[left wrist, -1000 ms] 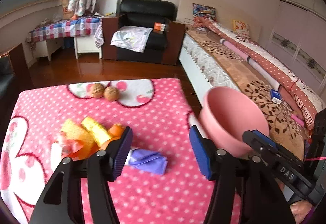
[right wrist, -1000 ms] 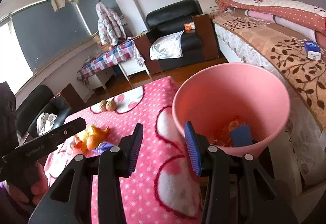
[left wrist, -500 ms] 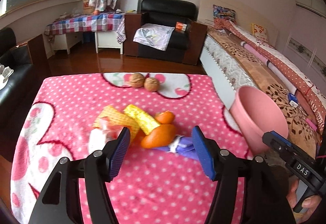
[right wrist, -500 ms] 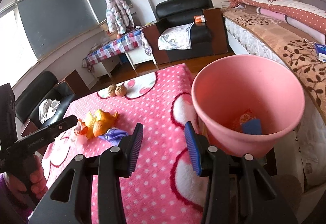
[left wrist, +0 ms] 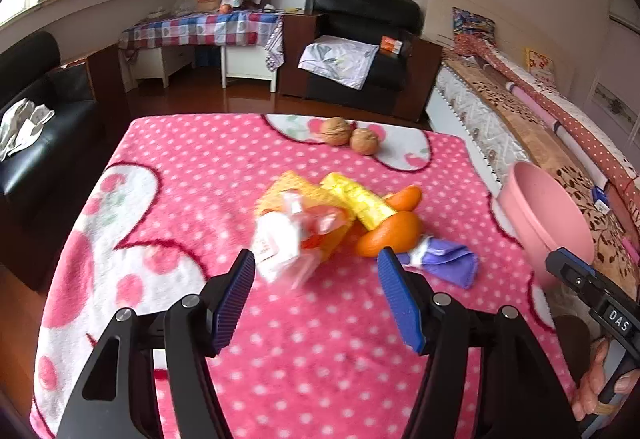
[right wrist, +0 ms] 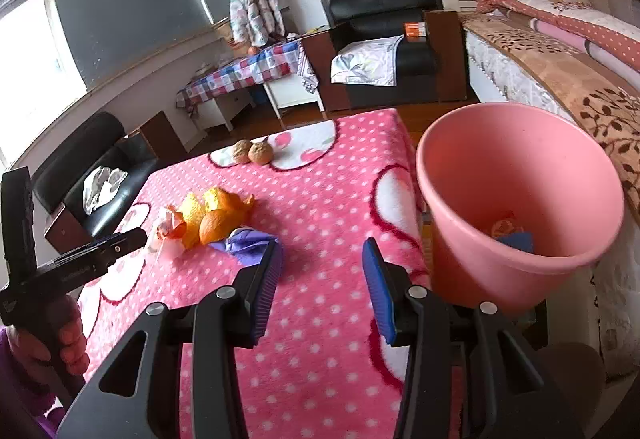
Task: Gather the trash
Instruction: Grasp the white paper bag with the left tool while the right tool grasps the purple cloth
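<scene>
A pile of trash lies mid-table: a crumpled white and red wrapper (left wrist: 286, 239), yellow wrappers (left wrist: 352, 195), orange peel (left wrist: 388, 233) and a purple wrapper (left wrist: 444, 263). My left gripper (left wrist: 316, 299) is open and empty, just short of the white wrapper. The pile also shows in the right wrist view, with the peel (right wrist: 214, 225) and purple wrapper (right wrist: 250, 241). My right gripper (right wrist: 320, 291) is open and empty above the table, left of the pink bin (right wrist: 520, 207), which holds some trash. The bin (left wrist: 544, 215) stands off the table's right edge.
Two walnuts (left wrist: 350, 135) lie at the far side of the pink polka-dot table (left wrist: 180, 167). A bed (left wrist: 540, 127) runs along the right. A black armchair (left wrist: 360, 51) and a checked side table (left wrist: 200, 31) stand behind, a black sofa (left wrist: 36, 111) on the left.
My left gripper has swung left from the bin to face the trash pile and come closer to the white wrapper. My right gripper has drawn back from the bin, toward the table.
</scene>
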Available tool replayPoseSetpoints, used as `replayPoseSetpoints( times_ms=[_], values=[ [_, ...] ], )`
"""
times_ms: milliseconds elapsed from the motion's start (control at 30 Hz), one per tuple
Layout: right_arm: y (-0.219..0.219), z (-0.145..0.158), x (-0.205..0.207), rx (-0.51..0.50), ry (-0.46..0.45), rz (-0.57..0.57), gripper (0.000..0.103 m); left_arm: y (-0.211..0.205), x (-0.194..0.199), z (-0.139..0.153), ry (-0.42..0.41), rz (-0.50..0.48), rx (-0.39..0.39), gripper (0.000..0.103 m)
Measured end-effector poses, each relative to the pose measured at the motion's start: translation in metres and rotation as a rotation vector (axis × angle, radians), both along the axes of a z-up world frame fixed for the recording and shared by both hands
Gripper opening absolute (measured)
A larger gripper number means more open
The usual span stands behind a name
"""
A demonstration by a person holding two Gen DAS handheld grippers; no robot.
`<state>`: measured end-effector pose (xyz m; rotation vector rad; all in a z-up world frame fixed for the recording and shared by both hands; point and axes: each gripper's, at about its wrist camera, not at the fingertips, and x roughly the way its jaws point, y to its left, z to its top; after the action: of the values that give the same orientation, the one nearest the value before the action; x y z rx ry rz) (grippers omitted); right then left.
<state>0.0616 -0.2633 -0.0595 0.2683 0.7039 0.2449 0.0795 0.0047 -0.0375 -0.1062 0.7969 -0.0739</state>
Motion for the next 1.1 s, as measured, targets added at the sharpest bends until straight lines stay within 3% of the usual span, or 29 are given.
replayPoseSetpoints(
  times_ms=[567,633,700,800,867,1100],
  values=[
    [0.025,-0.002,0.000,-0.047,0.016,0.082,0.043,0.018,0.045,-0.033,0.072,0.032,-0.042,0.062],
    [0.028,-0.002,0.002,-0.048,0.021,0.095,0.043,0.021,0.046,-0.037,0.081,0.023,-0.062,0.043],
    [0.031,-0.002,0.006,-0.038,0.030,0.116,0.043,0.023,0.043,-0.037,0.077,0.017,-0.074,0.037],
    [0.038,-0.005,0.016,-0.012,0.064,0.160,0.044,0.028,0.037,-0.035,0.067,0.007,-0.093,0.034],
    [0.045,-0.008,0.024,-0.009,0.085,0.189,0.053,0.033,0.033,-0.032,0.062,0.007,-0.108,0.033],
    [0.065,-0.017,0.054,-0.042,0.120,0.234,0.054,0.045,0.020,-0.020,0.039,-0.003,-0.150,0.033]
  ],
)
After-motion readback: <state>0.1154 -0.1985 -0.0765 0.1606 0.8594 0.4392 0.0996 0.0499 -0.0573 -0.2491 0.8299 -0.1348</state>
